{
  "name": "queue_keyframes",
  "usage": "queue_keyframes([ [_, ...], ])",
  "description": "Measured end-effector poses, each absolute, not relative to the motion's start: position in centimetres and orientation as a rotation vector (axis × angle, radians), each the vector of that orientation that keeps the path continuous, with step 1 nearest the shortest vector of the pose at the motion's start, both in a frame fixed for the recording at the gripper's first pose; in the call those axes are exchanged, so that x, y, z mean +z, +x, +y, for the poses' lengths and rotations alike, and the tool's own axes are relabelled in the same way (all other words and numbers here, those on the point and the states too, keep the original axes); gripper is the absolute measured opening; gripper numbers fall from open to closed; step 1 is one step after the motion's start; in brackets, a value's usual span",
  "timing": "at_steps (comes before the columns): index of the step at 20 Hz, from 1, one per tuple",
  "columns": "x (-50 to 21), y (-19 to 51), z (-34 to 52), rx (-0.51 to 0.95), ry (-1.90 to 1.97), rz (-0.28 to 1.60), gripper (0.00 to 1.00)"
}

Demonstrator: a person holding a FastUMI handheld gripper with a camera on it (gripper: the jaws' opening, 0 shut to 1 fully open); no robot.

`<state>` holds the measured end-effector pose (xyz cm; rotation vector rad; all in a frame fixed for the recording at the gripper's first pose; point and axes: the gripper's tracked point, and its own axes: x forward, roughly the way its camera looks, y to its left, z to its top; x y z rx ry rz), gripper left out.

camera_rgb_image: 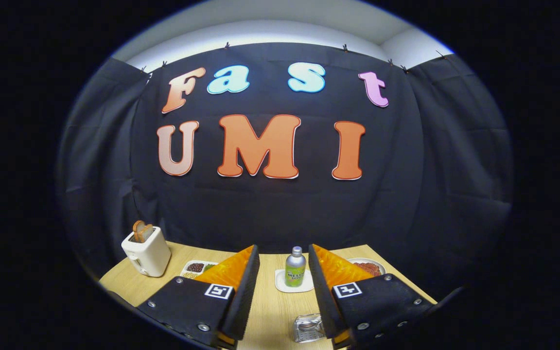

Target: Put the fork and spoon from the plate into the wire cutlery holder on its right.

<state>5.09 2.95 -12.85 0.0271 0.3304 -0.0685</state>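
Observation:
My gripper (283, 253) is held above the wooden table (270, 301), its two fingers wide apart with nothing between them. Low between the fingers, close against the inner side of the right one, sits a small shiny object (308, 327). It may be the wire cutlery holder or cutlery, but I cannot tell which. No plate with a fork and spoon can be made out.
A green drink bottle (295, 270) stands on a white square coaster (282, 283) just ahead of the fingertips. A white toaster (146, 252) holding toast stands at the left. A divided snack tray (195, 267) lies behind the left finger, and a plate of reddish food (368, 266) behind the right.

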Motion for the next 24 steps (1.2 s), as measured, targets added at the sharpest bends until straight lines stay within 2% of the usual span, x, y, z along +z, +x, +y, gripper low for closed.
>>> queue_keyframes([
  [1, -13.2, 4.9, 4.0, -0.059, 0.021, 0.336, 0.64],
  [2, -13.4, 4.9, 5.1, -0.044, 0.022, 0.337, 0.73],
  [4, -13.9, 4.7, 7.3, -0.021, 0.03, 0.342, 0.85],
  [6, -14.5, 4.4, 9.3, -0.004, 0.03, 0.346, 0.92],
  [18, -20.3, 2.1, 18.1, 0.104, 0.011, 0.488, 0.96],
  [24, -26.1, 0.2, 21.6, 0.164, 0.022, 0.656, 0.96],
])
